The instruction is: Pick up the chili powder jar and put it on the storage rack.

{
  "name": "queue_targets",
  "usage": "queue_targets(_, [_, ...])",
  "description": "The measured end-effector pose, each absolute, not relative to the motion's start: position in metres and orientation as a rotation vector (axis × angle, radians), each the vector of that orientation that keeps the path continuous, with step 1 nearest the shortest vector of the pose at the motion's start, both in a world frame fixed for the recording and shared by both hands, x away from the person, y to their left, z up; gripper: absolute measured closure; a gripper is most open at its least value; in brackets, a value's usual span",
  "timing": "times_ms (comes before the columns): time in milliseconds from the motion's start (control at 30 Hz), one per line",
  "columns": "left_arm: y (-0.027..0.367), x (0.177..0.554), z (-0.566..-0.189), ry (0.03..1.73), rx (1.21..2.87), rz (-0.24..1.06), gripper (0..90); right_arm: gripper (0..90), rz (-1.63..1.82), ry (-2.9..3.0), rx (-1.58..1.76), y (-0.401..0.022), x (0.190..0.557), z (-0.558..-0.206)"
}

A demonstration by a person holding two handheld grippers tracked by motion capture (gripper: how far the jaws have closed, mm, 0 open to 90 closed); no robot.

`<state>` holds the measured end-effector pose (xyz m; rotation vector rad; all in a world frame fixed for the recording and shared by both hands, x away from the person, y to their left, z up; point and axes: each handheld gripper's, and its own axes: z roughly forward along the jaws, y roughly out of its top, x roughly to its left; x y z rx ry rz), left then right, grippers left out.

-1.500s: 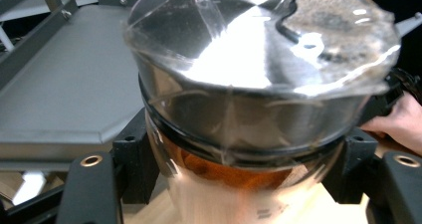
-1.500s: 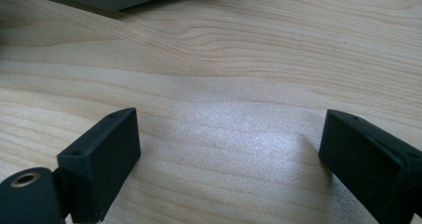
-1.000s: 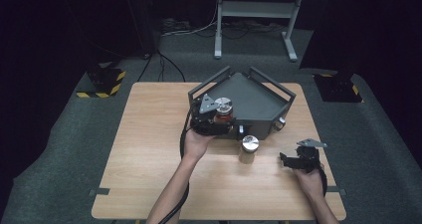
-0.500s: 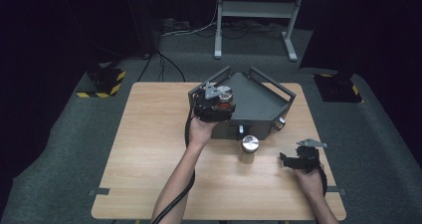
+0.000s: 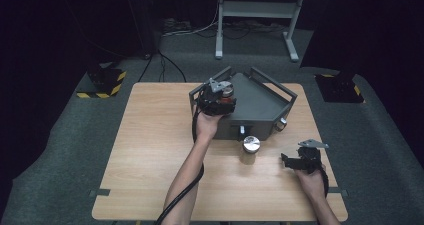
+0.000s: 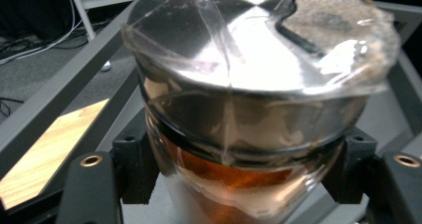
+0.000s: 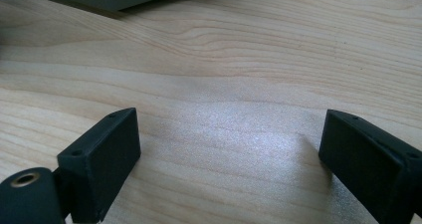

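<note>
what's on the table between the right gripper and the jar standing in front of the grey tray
Nothing: in the high view, only bare wood lies between the right gripper and the standing jar. The right gripper view shows bare table between its open jaws.

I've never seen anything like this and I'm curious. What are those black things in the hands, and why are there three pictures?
A person sits at a wooden table and holds a grabbing tool in each hand. One picture is taken from above. The other two come from small cameras that ride on the tools and look along their black jaws. The left gripper is shut on a jar with a shiny lid, and holds it over a grey tray. The right gripper rests near the table's edge with its jaws open and nothing between them. A second jar stands on the table, just in front of the tray.
</note>
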<state>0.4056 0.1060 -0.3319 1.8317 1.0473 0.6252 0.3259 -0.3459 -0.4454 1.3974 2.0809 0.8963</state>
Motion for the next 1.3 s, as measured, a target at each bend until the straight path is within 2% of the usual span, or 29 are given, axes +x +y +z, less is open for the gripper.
queue_targets(200, [0.097,0.405,-0.337,1.038,1.863,0.662,30.3,9.2,0.896,2.081,1.397,-0.346,0.326,-0.445])
queue_targets(1300, [0.105,0.408,-0.347,1.017,1.841,0.643,30.1,9.2,0.896,2.081,1.397,-0.346,0.326,-0.445])
